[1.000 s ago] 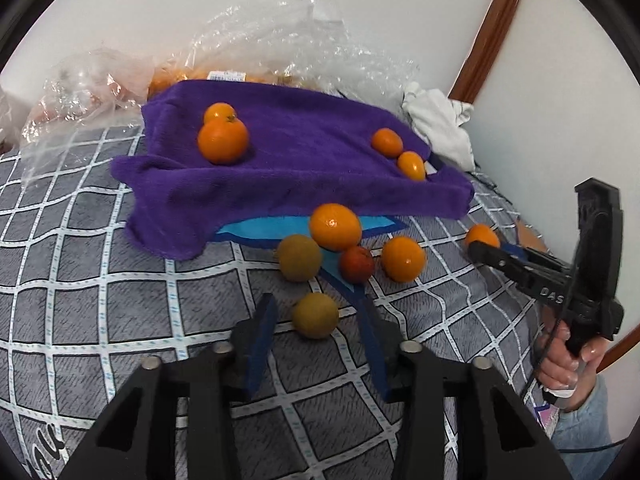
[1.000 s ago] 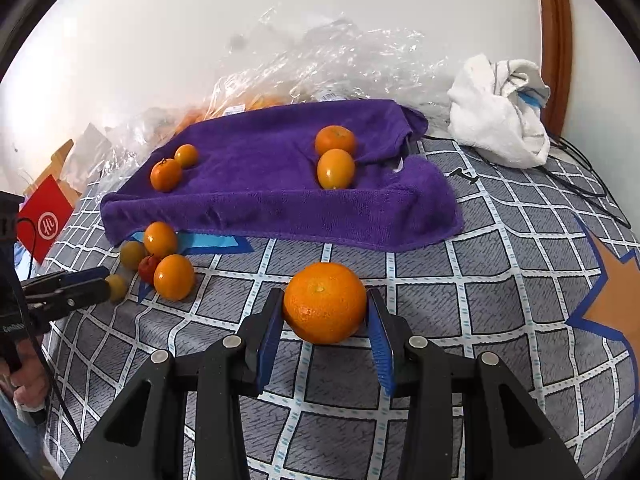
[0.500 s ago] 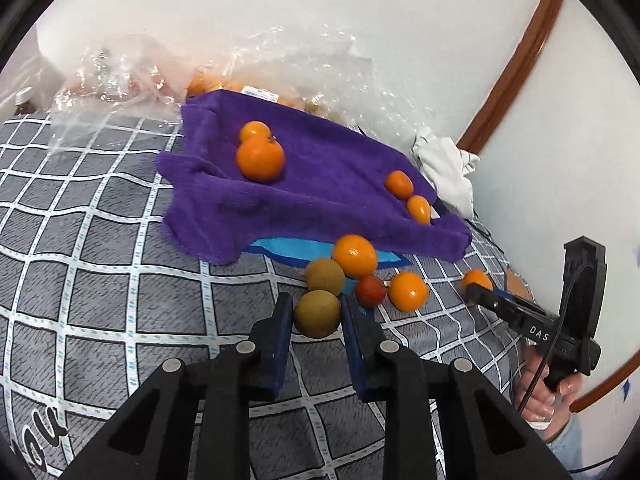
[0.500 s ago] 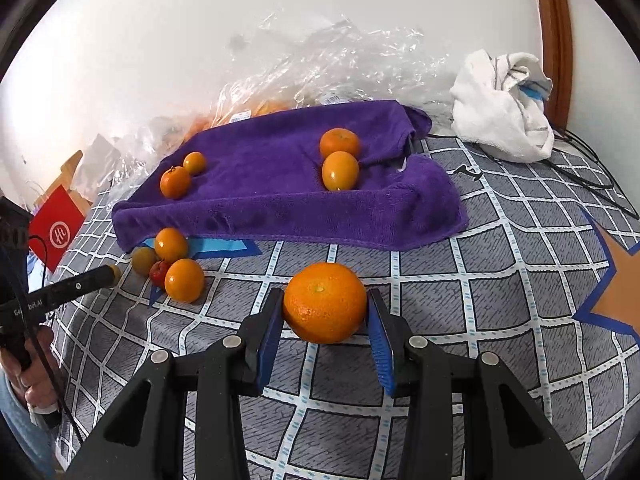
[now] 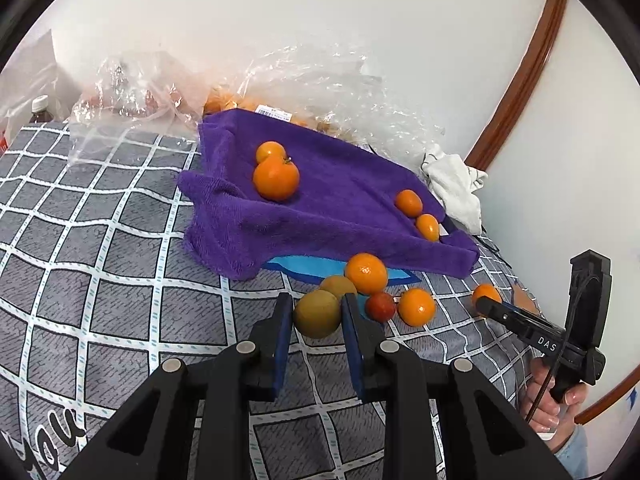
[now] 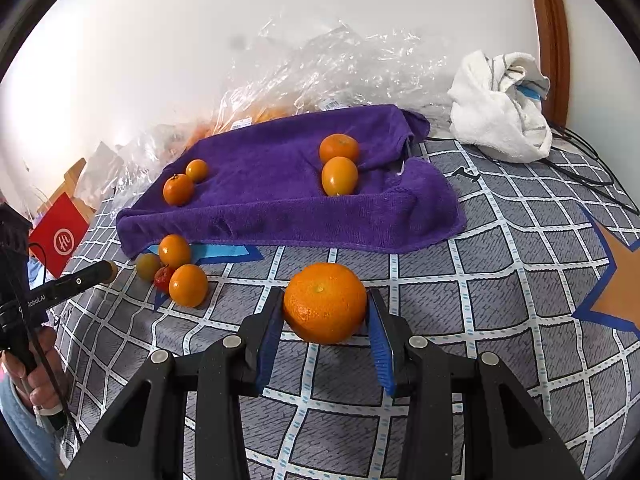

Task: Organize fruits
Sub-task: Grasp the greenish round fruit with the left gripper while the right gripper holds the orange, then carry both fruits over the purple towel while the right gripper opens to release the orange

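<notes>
A brownish-green fruit [image 5: 317,319] sits low in the middle of the left wrist view, pinched between the blue pads of the left gripper [image 5: 314,322], whose fingers are closed tight against its sides. Just above and right of it lie another brownish fruit [image 5: 338,286], an orange [image 5: 366,273], a small red fruit [image 5: 380,307] and a second orange [image 5: 416,307], clustered on the checked bedcover [image 5: 100,280].

In the right wrist view a large orange [image 6: 325,303] fills the lower centre, clamped between the partly open fingers of the right gripper [image 6: 325,316].

Above both lies a purple towel [image 6: 280,200], spread across the middle of the frame with four oranges on it in two pairs. Crumpled clear plastic [image 6: 340,64] is behind it, and a white cloth [image 6: 500,108] lies at upper right.
</notes>
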Available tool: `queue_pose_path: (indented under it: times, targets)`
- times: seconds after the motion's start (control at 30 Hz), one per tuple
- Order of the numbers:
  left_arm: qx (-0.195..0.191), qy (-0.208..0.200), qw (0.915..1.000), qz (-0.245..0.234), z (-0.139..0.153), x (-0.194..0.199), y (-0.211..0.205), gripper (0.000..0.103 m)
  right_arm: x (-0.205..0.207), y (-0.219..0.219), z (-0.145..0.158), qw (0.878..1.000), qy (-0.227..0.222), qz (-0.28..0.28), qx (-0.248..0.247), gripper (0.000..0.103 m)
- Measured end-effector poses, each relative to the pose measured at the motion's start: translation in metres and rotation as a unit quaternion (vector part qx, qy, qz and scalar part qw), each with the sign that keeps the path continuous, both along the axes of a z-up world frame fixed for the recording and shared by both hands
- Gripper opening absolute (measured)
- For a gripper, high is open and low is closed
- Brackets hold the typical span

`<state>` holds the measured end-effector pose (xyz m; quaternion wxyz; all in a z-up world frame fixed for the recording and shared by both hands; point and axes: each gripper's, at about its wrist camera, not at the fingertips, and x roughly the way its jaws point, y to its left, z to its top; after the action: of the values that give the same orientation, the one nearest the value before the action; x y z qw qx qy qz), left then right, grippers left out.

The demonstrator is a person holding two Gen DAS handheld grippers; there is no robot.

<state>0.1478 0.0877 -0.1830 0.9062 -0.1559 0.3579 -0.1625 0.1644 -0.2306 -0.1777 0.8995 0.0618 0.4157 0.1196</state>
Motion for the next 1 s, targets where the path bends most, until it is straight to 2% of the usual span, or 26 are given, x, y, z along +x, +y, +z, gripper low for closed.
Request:
queue_pose_path:
  times: [0.5, 0.77, 1.0]
  targets:
    - [-0.001, -0.016, 0.9996, 0.023, 0.005, -0.002, 0.009, 0.023, -0.001, -0.007, 0.001, 1.0, -0.005, -0.013, 0.015, 0.041]
    - [-0.005, -0.019, 0.9992, 0.034, 0.006, -0.002, 0.015, 0.023, 0.002, -0.011, 0.001, 0.999, 0.016, -0.024, 0.022, 0.041]
    - [-0.003, -0.027, 0.9985, 0.047, 0.01, -0.005, 0.019, 0.023, 0.005, -0.003, 0.031, 1.0, -0.007, -0.013, 0.014, 0.041]
